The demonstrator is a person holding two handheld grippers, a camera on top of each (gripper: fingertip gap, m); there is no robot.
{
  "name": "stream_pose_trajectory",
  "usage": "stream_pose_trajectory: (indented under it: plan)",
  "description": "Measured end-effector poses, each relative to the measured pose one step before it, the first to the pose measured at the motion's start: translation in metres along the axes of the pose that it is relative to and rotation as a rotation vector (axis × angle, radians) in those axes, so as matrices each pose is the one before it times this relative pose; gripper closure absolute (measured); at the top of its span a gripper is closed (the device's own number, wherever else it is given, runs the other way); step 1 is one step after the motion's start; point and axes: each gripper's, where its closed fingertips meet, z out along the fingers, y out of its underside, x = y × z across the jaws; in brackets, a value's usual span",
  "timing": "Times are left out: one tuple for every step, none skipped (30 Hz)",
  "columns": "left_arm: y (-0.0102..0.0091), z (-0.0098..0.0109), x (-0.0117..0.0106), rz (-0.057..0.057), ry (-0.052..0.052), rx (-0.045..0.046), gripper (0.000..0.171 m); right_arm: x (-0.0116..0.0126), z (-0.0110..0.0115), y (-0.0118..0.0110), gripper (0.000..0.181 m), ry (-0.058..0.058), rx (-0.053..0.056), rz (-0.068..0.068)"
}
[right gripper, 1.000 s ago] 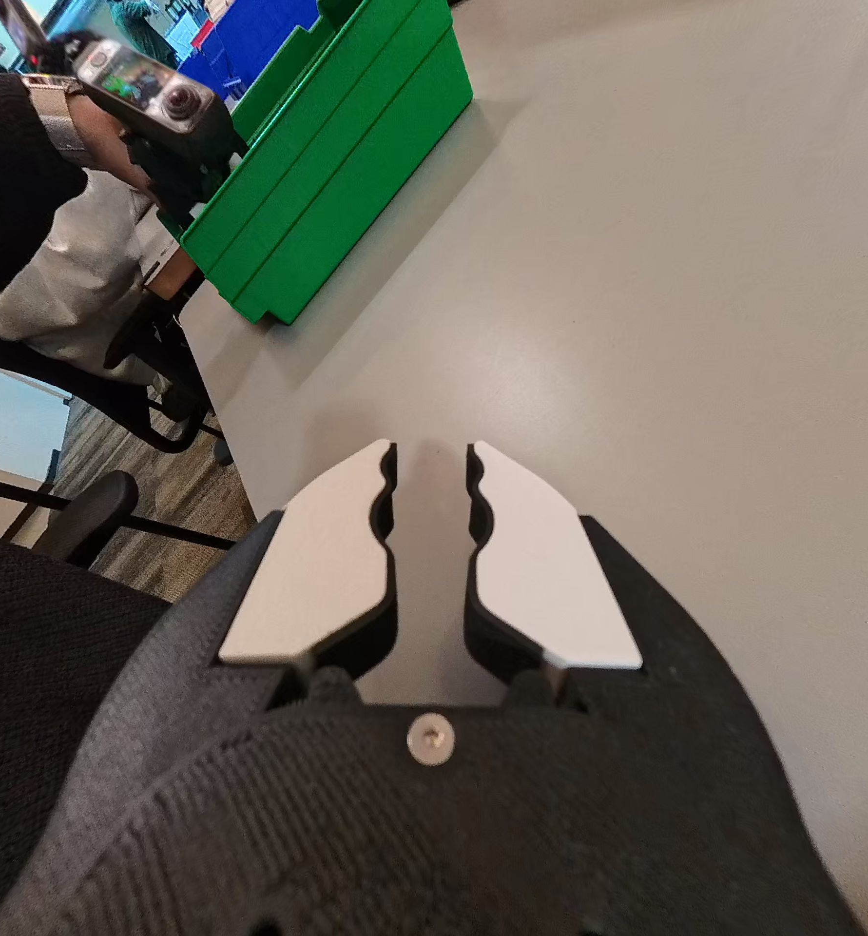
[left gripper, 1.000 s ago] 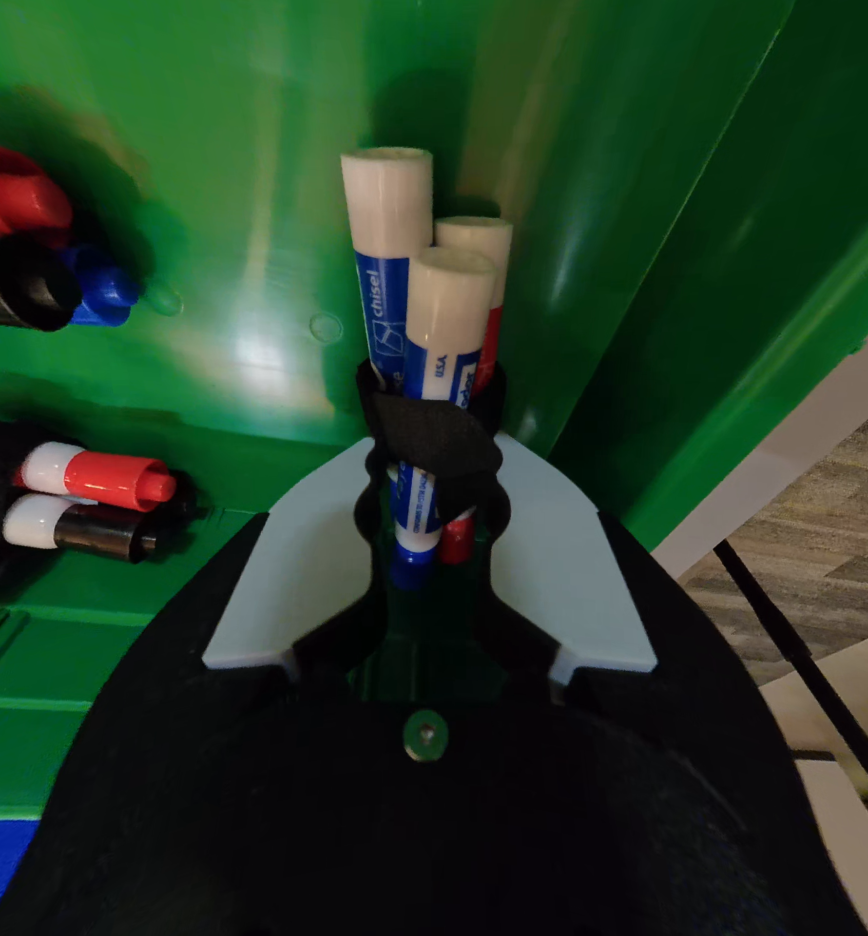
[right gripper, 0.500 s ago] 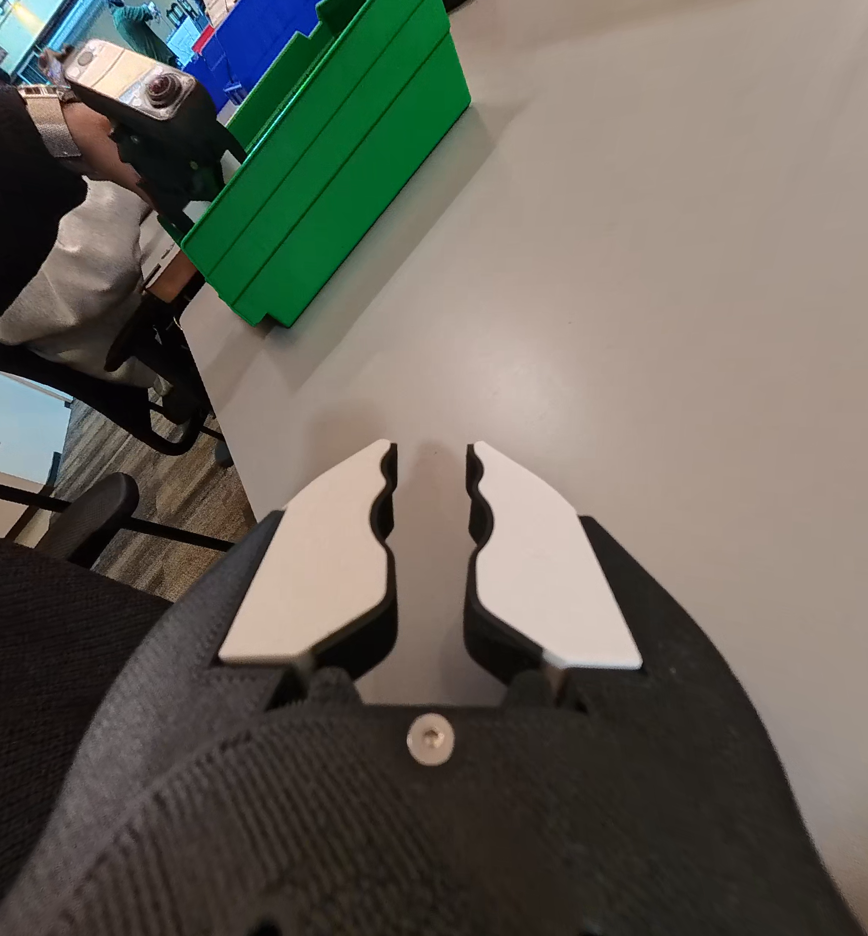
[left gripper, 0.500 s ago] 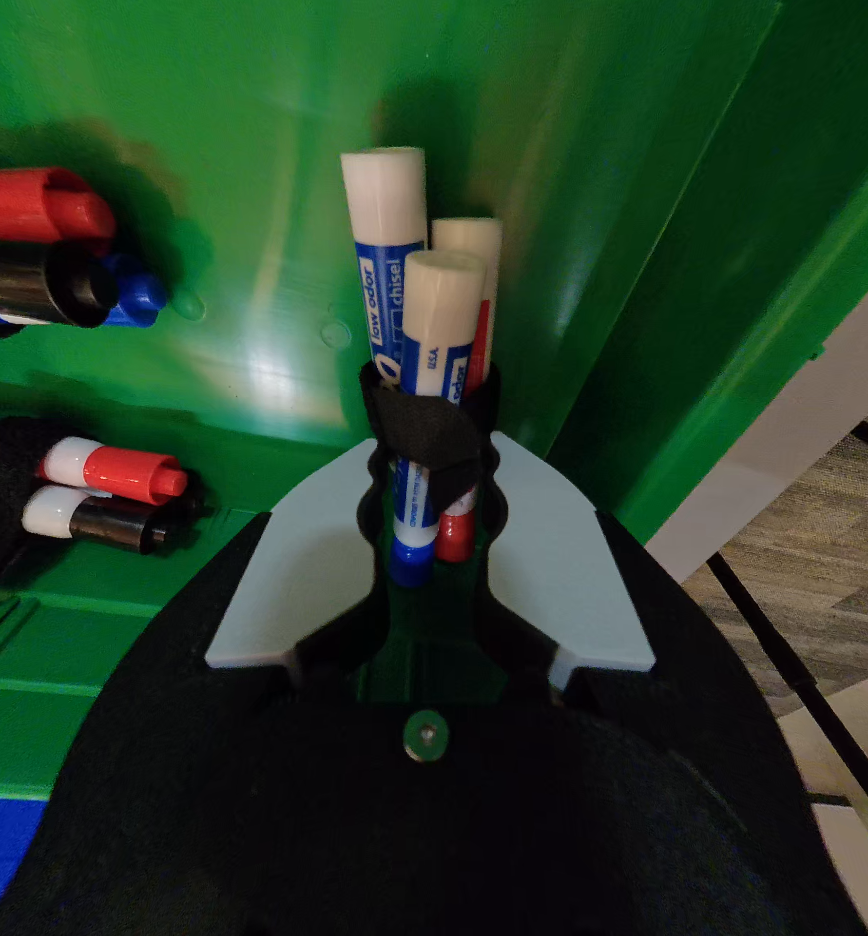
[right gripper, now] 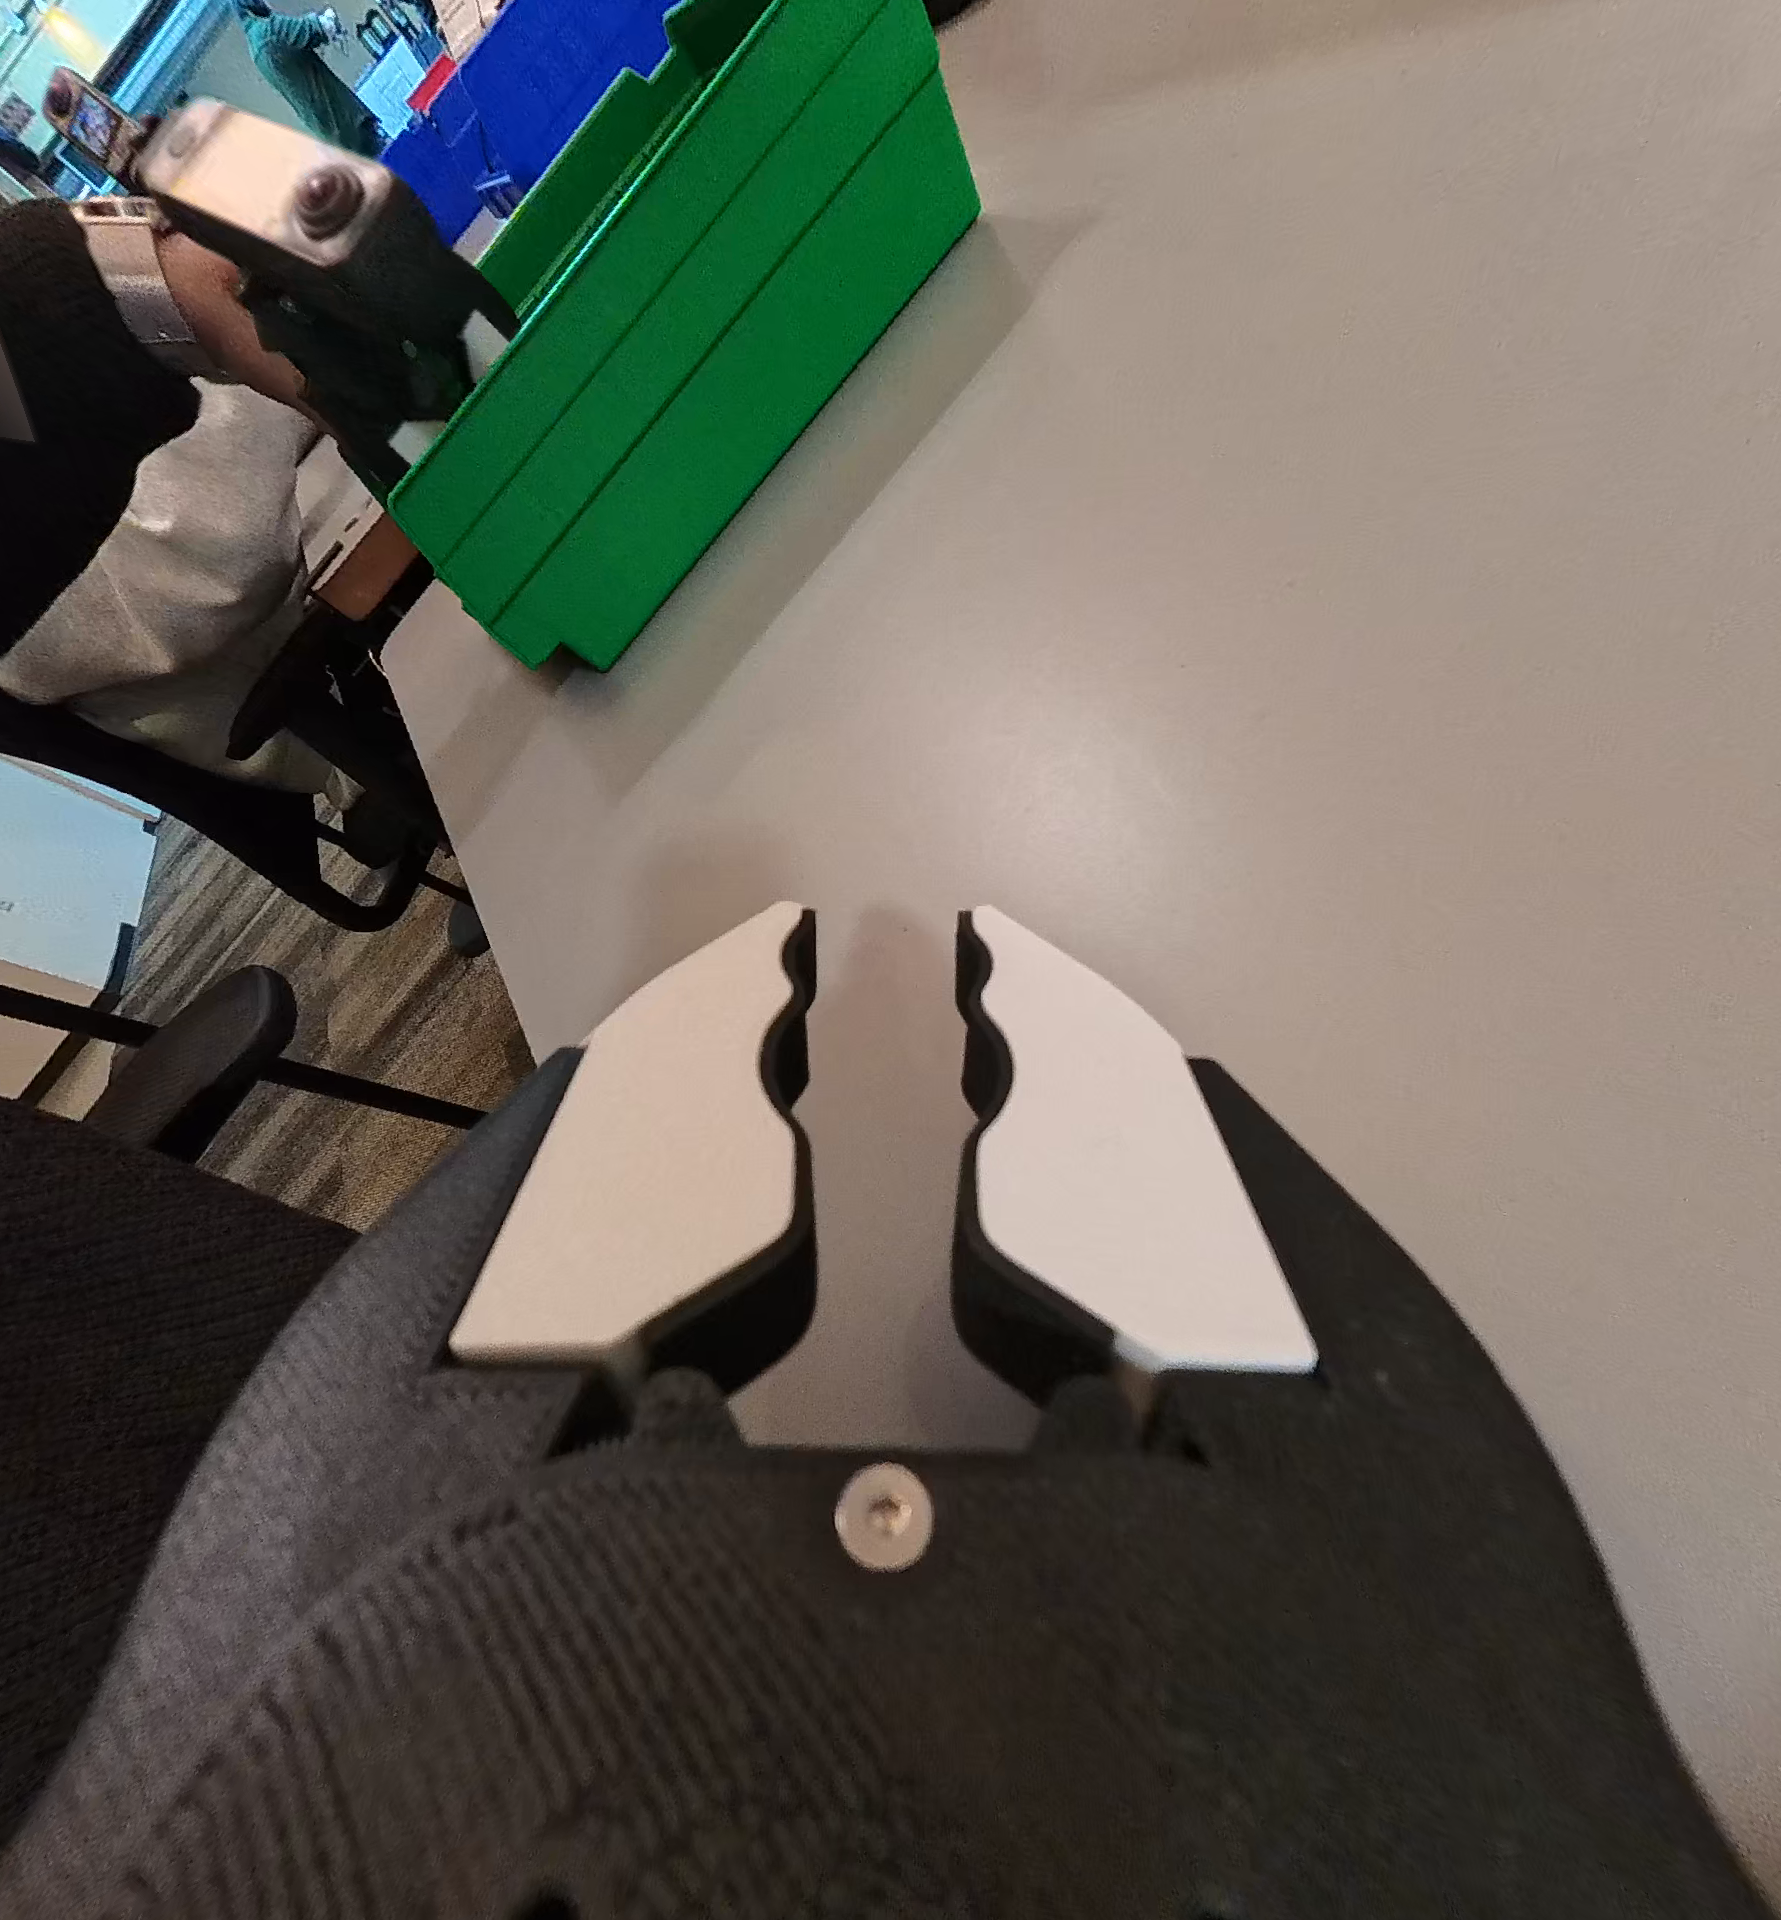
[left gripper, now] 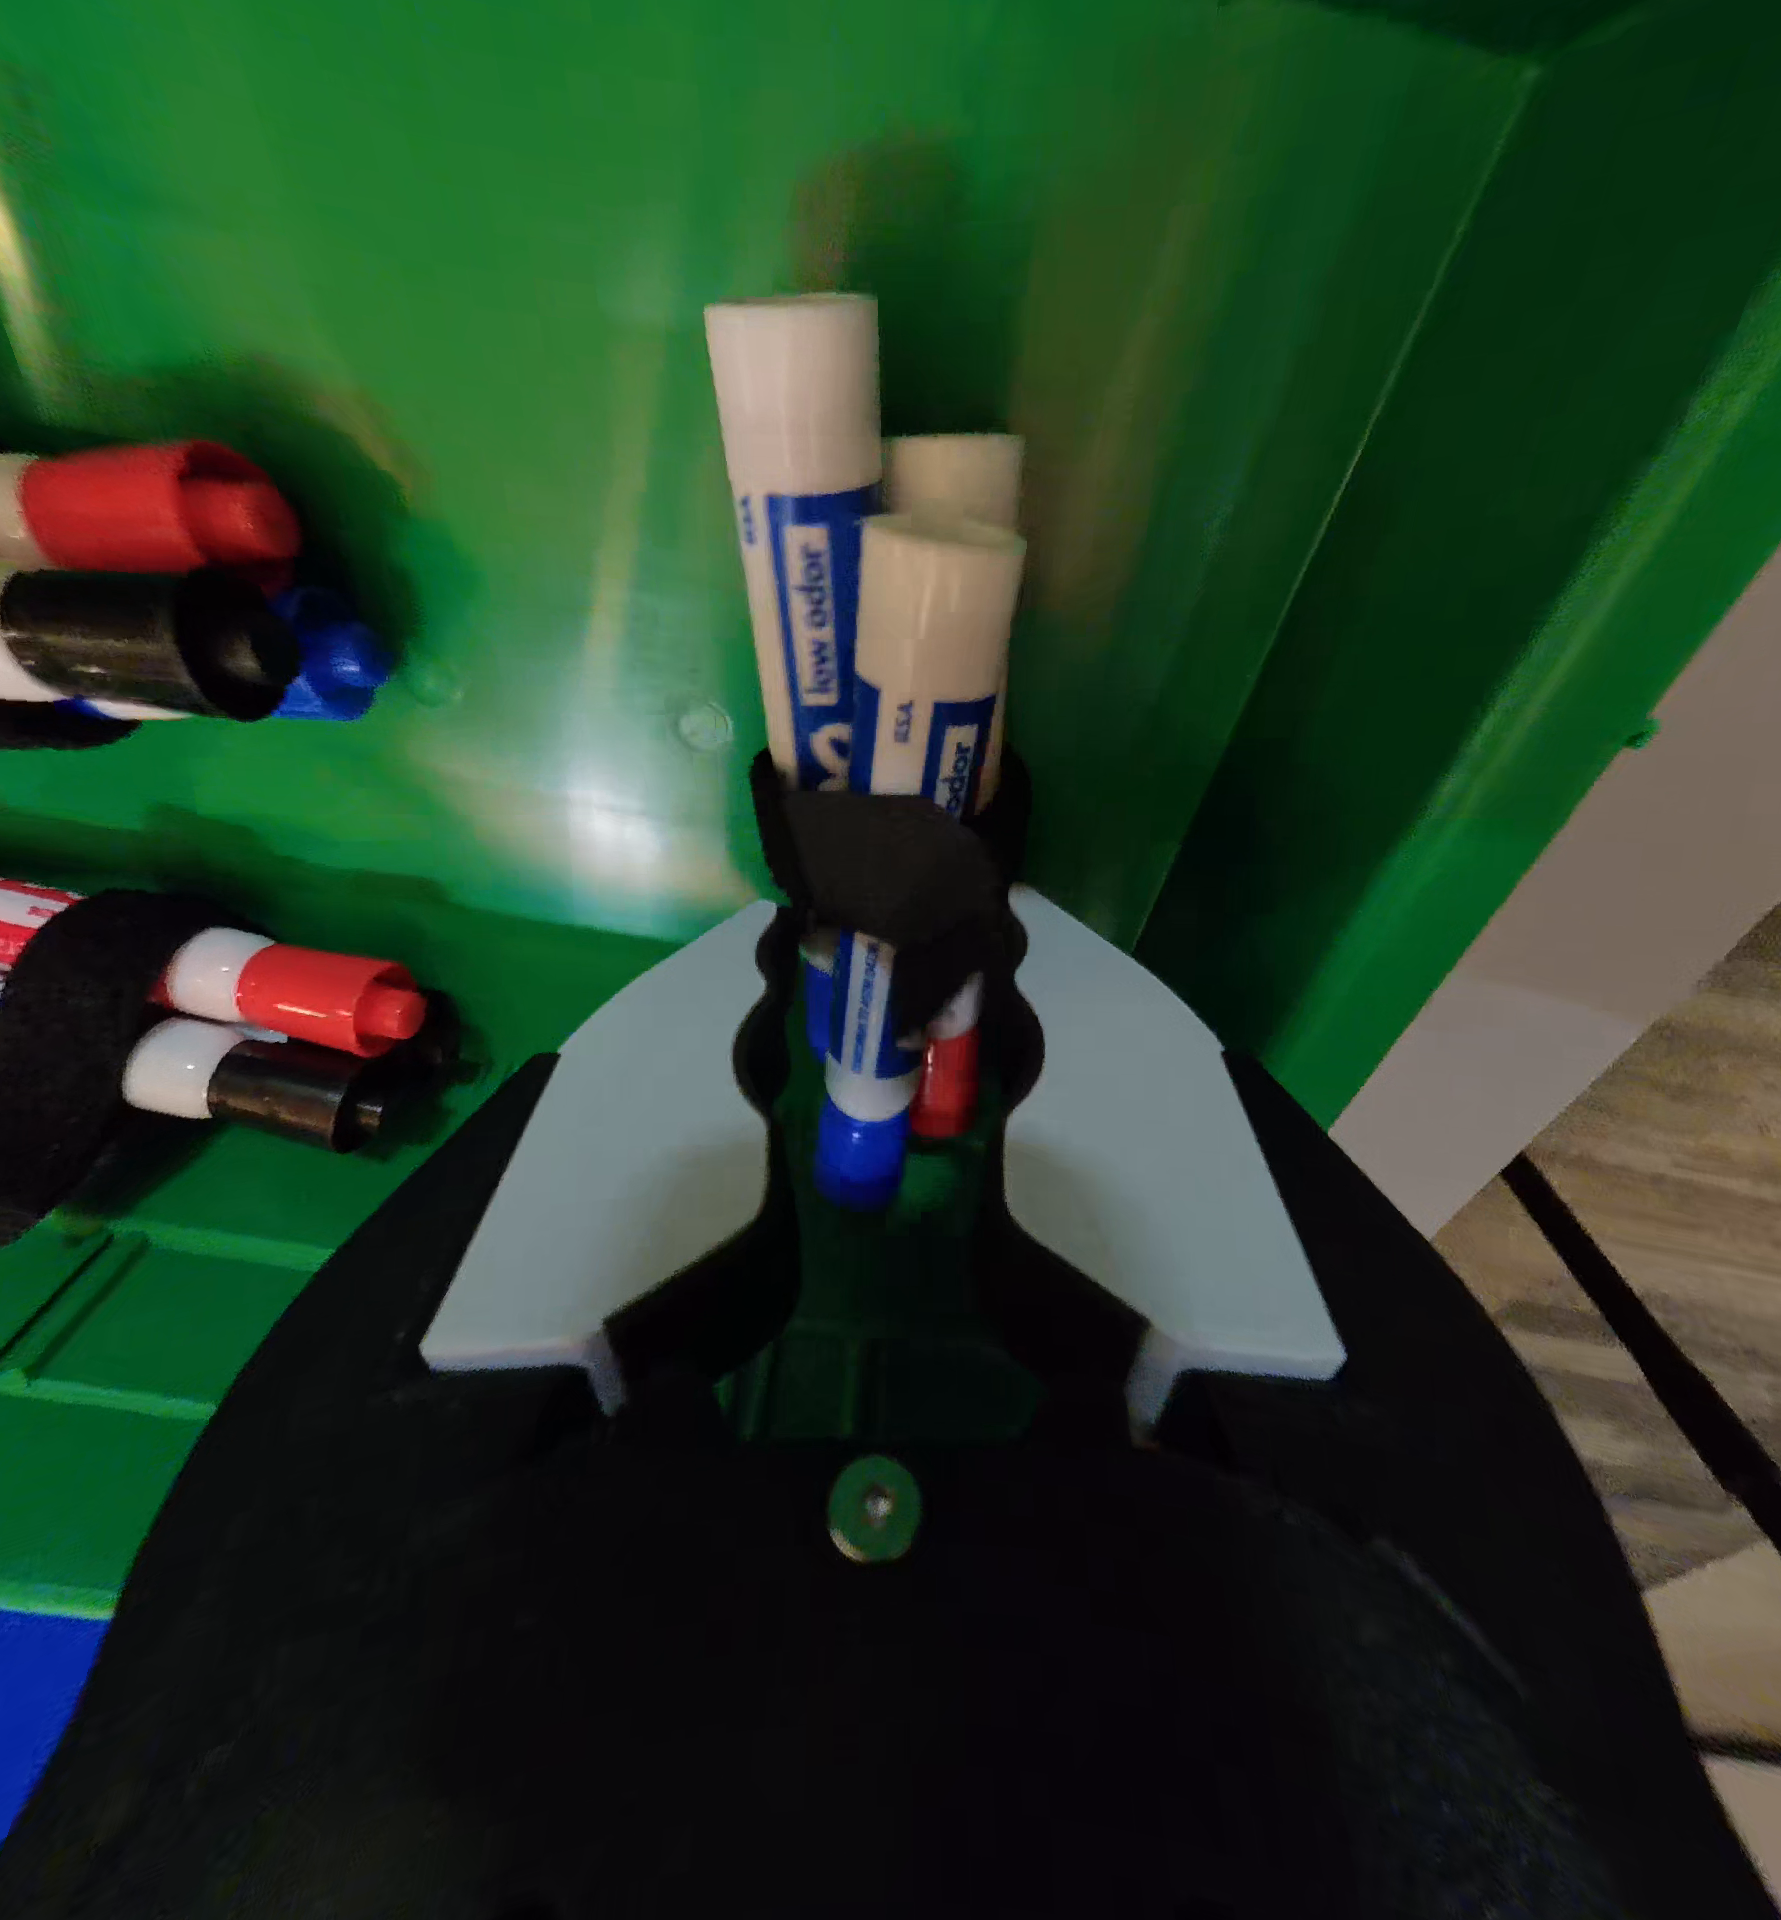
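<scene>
My left gripper [left gripper: 888, 935] is shut on a bundle of three markers [left gripper: 891, 665] bound by a black strap [left gripper: 881, 868], inside a green bin [left gripper: 574, 260]. The bundle points away from me, white ends far, blue and red caps near. Two more strapped marker bundles lie in the bin at the left, one higher [left gripper: 127, 582] and one lower [left gripper: 242, 1039]. My right gripper [right gripper: 886, 920] is open and empty, low over a grey table [right gripper: 1385, 623]. The green bin [right gripper: 720, 374] and the left gripper's body [right gripper: 314, 239] show far off in the right wrist view.
A person's sleeve and hand [right gripper: 86, 343] hold the left gripper at the table's left edge. A black chair [right gripper: 190, 1049] stands over wood-pattern floor [right gripper: 273, 987]. A blue bin [right gripper: 512, 94] sits behind the green one. The floor also shows in the left wrist view [left gripper: 1644, 1247]. The grippers' ends are close to 40 cm from one another.
The left gripper with its marker bundle has lifted and drawn back a little; the other bundles in the bin slid right and down in view. The right gripper has not moved.
</scene>
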Motion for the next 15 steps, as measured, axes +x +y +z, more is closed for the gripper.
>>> stream_pose_trajectory:
  plan:
    - [-0.00104, -0.00281, -0.00021, -0.016, 0.0078, 0.01496, 0.136, 0.00009, -0.0002, -0.0002, 0.155, -0.0005, 0.0013, 0.0016]
    - [-0.00077, -0.00357, -0.00014, -0.0153, 0.0103, 0.01166, 0.139, 0.00007, -0.0001, -0.00022, 0.155, -0.0005, 0.0009, 0.0016]
    - [-0.00479, -0.00735, -0.00235, -0.0063, -0.0045, 0.04052, 0.154, 0.00003, -0.00005, -0.00017, 0.155, -0.0006, 0.0006, 0.0011]
    - [-0.00329, -0.00506, -0.00529, -0.014, -0.027, 0.02721, 0.154, -0.00017, -0.00003, -0.00009, 0.155, -0.0007, 0.0001, 0.0004]
    - [0.00122, -0.0001, 0.00153, -0.0116, 0.0183, -0.00793, 0.154, -0.00029, 0.00009, -0.00003, 0.155, -0.0009, -0.0002, -0.0001]
    - [0.00336, 0.00383, 0.00404, -0.0081, 0.0295, -0.02788, 0.154, -0.00036, 0.00001, -0.00005, 0.155, -0.0009, -0.0001, -0.0007]
    - [0.00294, 0.00589, 0.00274, -0.0003, 0.0109, -0.02854, 0.153, -0.00057, -0.00012, -0.00019, 0.155, -0.0006, 0.0004, -0.0019]
    - [0.0008, 0.00432, 0.00347, 0.0093, 0.0117, -0.01446, 0.151, -0.00054, -0.00037, -0.00012, 0.155, 0.0002, 0.0007, -0.0028]
    - [-0.00048, 0.00312, 0.00151, 0.0051, 0.0, -0.00885, 0.151, -0.00021, -0.00055, -0.00023, 0.155, 0.0013, 0.0013, -0.0027]
    - [0.00062, 0.00157, 0.00049, 0.0104, -0.0073, -0.01258, 0.15, 0.00001, -0.00052, -0.00025, 0.155, 0.0016, 0.0019, -0.0011]
    - [-0.00058, -0.00006, -0.00054, 0.0069, -0.0127, -0.00027, 0.151, 0.00025, -0.00045, -0.00025, 0.155, 0.0007, 0.0019, 0.0012]
    - [-0.00071, -0.00017, -0.00078, -0.0014, -0.0098, 0.00487, 0.151, 0.0002, -0.00022, -0.00028, 0.155, -0.0008, 0.0018, 0.0028]
    - [0.00048, 0.00011, 0.001, -0.0056, 0.0053, -0.00147, 0.151, -0.00007, 0.00006, -0.00015, 0.155, -0.0023, 0.0006, 0.0032]
    - [0.00056, 0.00004, 0.00139, -0.0057, 0.0099, -0.00367, 0.15, -0.00019, 0.00019, -0.00006, 0.155, -0.003, -0.0005, 0.0025]
    - [-0.00007, -0.00002, 0.00049, 0.0021, 0.0026, -0.00022, 0.15, -0.00021, 0.00023, 0.00009, 0.155, -0.0021, -0.0005, 0.0011]
